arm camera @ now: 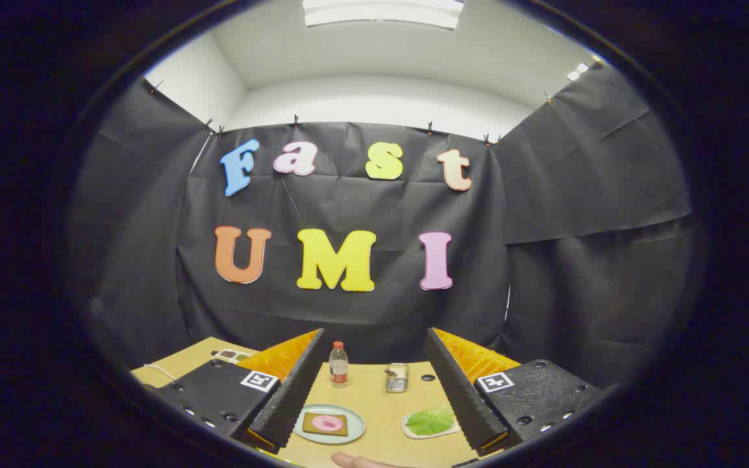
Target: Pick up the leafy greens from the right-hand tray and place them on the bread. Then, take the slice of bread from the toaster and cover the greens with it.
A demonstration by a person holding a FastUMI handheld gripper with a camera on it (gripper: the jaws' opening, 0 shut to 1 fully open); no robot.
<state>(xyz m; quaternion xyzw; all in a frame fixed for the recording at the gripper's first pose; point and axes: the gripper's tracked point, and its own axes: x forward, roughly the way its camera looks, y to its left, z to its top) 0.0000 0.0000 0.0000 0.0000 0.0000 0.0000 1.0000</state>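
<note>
Nearest of all, a fingertip (355,460) pokes in at the near edge of the counter (381,416), right between the two fingers of the claw (374,422), which stands wide open and holds nothing. Just ahead, between the fingers, a pale round plate (356,430) carries a slice of bread (324,424) with a pink round on it. Beside it, close to the right finger, the leafy greens (431,421) lie on a small light tray (408,430). Farther back stand a bottle (339,365) with a red cap and a shiny metal toaster (397,377); the bottle's label is too small to read
</note>
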